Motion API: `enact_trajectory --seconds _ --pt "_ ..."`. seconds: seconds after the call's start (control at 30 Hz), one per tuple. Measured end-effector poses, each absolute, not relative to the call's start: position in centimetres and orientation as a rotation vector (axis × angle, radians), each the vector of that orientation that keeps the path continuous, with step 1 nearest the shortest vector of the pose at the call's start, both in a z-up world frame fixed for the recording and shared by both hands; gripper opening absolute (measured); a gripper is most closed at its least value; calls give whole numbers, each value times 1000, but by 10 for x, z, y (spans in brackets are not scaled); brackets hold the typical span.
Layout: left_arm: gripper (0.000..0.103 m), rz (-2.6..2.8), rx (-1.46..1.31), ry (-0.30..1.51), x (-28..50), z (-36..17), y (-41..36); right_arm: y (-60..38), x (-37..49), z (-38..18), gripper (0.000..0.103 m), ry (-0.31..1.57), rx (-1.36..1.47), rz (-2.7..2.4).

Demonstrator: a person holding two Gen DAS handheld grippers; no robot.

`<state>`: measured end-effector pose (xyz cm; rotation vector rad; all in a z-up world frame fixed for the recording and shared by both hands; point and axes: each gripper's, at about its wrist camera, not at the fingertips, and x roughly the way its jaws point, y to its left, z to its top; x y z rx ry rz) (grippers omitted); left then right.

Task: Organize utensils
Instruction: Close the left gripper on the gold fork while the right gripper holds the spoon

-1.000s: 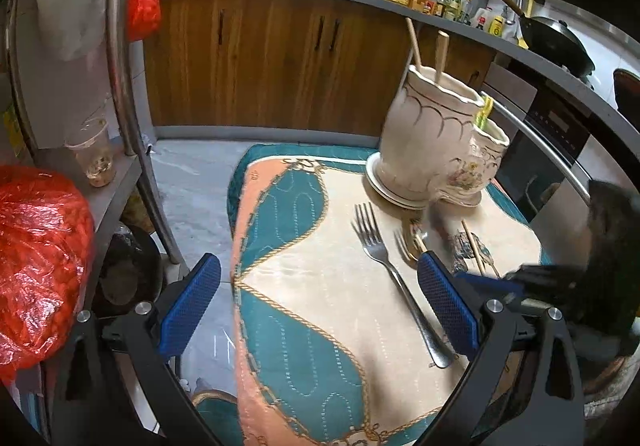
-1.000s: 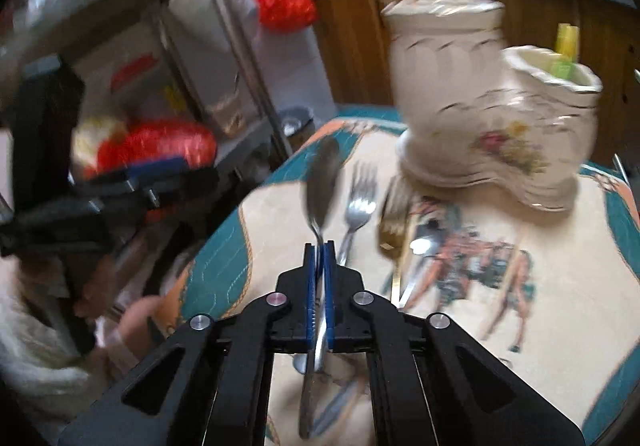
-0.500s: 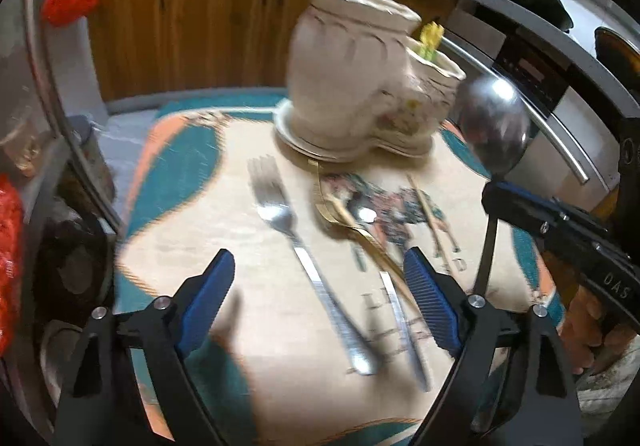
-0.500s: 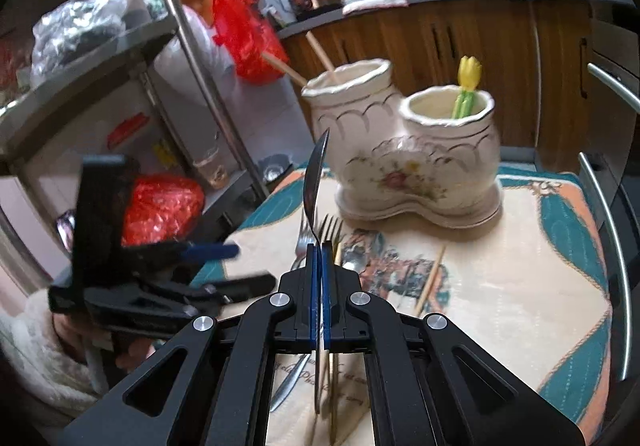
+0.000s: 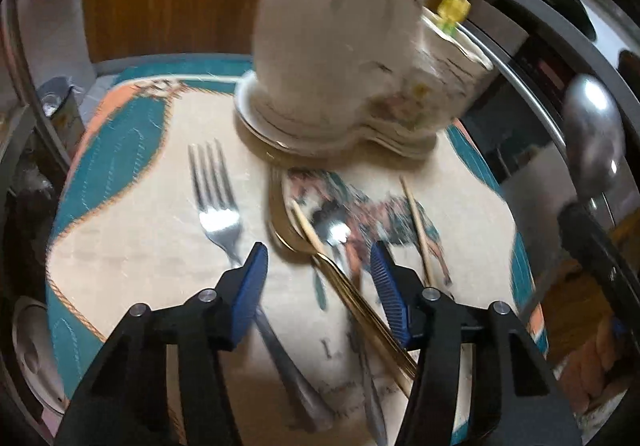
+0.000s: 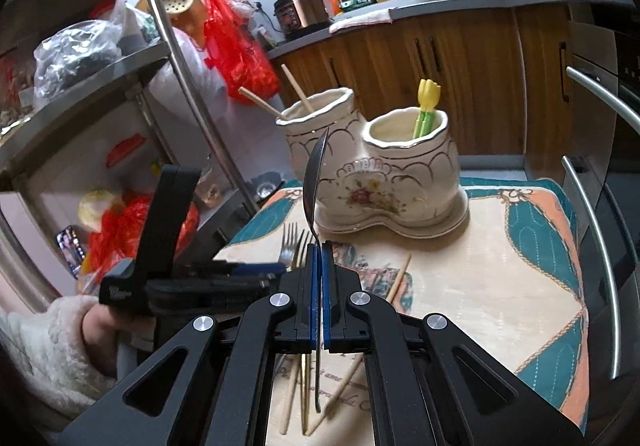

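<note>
On the near half of the patterned mat (image 5: 132, 242), the left gripper (image 5: 316, 266) hangs low over the loose cutlery, its jaws just closing and part-way apart around the gold fork (image 5: 340, 278) without yet pressing it. To do this well, it should centre the blue pads on that gold handle alone, clear of the silver fork (image 5: 224, 221) just to its left and the spoon (image 5: 340, 242) lying under it, then pinch and lift straight up. The right gripper (image 6: 320, 286) is clenched on 1 steel spoon (image 6: 314, 181), held upright in front of the ceramic holder (image 6: 372, 181) at the far side; it likely goes into 1 of the 2 cups. Counted: 2 forks and at least 1 spoon on the mat, 3 loose chopsticks (image 6: 398, 278), 2 chopsticks (image 6: 296, 89) in the left cup, and 1 yellow-green plastic piece (image 6: 426, 105) in the right cup.
</note>
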<state>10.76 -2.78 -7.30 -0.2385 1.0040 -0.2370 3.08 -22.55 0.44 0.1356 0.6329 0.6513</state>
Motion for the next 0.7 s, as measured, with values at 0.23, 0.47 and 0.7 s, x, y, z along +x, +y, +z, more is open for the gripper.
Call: enact_trajectory --seconds 0.23,0.47,0.7 --pt "19 -210 -311 1027 124 -81 -15 -228 35 2 3 637 140 641" --pt "10 -224 -357 1020 128 -80 -8 -229 35 6 3 627 142 630" --pt "7 -270 -369 923 111 -55 -1 -234 34 13 3 592 142 608"
